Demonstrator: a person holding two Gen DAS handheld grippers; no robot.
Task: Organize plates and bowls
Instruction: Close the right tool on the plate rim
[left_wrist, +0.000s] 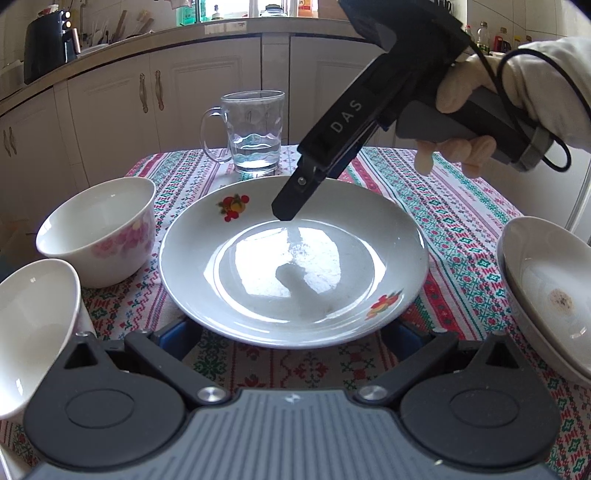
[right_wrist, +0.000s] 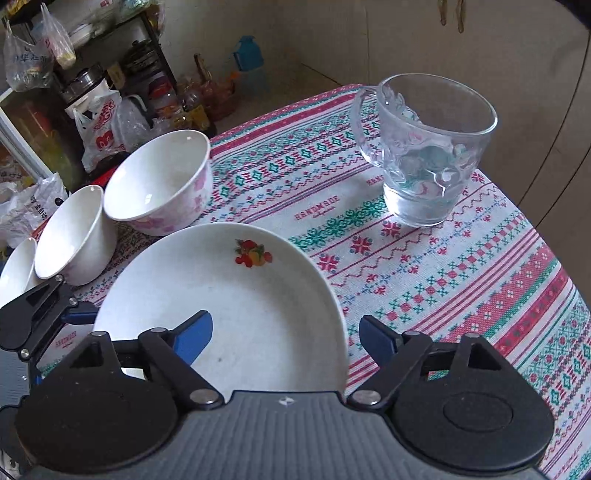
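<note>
The left wrist camera sits low and close at the near rim of the fruit-patterned plate, facing level-ish across it toward the glass mug and the kitchen cabinets behind. The right wrist camera looks down more steeply from above the same plate, very near its rim, facing the desk corner. Both views share the plate, the mug and the pink-flowered bowl.
</note>
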